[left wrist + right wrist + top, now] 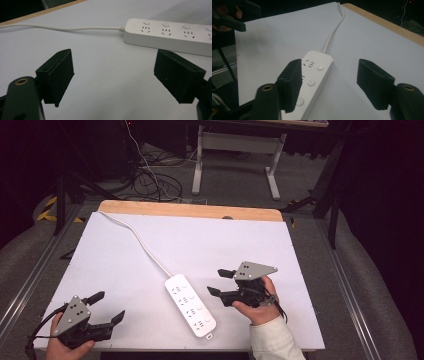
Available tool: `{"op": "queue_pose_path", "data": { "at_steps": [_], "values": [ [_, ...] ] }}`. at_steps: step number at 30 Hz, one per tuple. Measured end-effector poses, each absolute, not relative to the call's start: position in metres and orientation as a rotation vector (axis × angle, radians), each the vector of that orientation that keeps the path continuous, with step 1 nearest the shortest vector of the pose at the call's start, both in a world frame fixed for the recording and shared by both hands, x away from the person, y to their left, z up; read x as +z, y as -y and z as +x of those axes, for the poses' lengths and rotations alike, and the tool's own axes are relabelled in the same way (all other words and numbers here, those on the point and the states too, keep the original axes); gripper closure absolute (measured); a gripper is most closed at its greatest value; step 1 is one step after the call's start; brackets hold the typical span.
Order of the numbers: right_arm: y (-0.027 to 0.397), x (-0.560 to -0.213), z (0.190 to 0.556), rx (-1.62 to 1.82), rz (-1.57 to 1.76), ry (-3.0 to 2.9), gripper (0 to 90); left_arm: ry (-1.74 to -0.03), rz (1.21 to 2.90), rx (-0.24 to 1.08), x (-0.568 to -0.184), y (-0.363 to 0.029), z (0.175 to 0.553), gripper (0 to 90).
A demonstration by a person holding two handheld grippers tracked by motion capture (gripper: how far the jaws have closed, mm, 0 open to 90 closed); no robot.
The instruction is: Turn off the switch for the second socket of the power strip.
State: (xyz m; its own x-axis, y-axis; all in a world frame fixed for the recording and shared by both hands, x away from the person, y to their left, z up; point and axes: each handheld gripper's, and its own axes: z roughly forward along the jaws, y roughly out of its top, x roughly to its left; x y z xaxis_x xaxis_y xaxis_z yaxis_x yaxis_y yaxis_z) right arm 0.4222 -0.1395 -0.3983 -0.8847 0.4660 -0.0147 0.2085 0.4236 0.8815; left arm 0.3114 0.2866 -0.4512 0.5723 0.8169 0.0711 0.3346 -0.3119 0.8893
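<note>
A white power strip lies flat on the white tabletop, between the two grippers and touching neither. Its white cord runs from the far end away toward the tabletop's wooden back edge.

The left gripper sits near the tabletop's front corner, jaws released and spread wide with nothing between them. In the left gripper view the power strip lies beyond the jaw tips, just ahead of the right-hand one.

The right gripper is held in a hand (a pale sleeve shows at the wrist), jaws likewise released and empty. In the right gripper view the power strip passes partly behind one jaw, its switch buttons visible in the gap.
</note>
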Motion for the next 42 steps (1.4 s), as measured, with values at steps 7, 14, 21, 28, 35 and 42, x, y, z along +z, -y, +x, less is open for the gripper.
{"op": "queue_pose_path", "data": {
  "at_steps": [7, 14, 21, 28, 35, 42],
  "values": [
    [0.162, -0.410, 0.424, 1.447, 0.724, -2.416, 38.1, -0.932, 1.890, 0.665, -0.451, -0.287, 0.311, 16.6],
    [0.178, -0.422, 0.423, 1.460, 0.783, -2.383, 31.9, -0.931, 1.888, 0.664, -0.451, -0.287, 0.311, 16.5],
    [0.190, -0.436, 0.422, 1.473, 0.797, -2.370, 23.3, -0.929, 1.882, 0.664, -0.450, -0.288, 0.311, 16.5],
    [0.201, -0.448, 0.419, 1.464, 0.827, -2.327, 19.5, -0.930, 1.883, 0.662, -0.450, -0.288, 0.311, 16.5],
    [0.209, -0.461, 0.416, 1.438, 0.818, -2.335, 15.5, -0.938, 1.874, 0.659, -0.451, -0.288, 0.312, 15.6],
    [0.215, -0.472, 0.412, 1.369, 0.803, -2.365, 11.5, -0.932, 1.871, 0.663, -0.453, -0.288, 0.312, 15.1]
  ]
}}
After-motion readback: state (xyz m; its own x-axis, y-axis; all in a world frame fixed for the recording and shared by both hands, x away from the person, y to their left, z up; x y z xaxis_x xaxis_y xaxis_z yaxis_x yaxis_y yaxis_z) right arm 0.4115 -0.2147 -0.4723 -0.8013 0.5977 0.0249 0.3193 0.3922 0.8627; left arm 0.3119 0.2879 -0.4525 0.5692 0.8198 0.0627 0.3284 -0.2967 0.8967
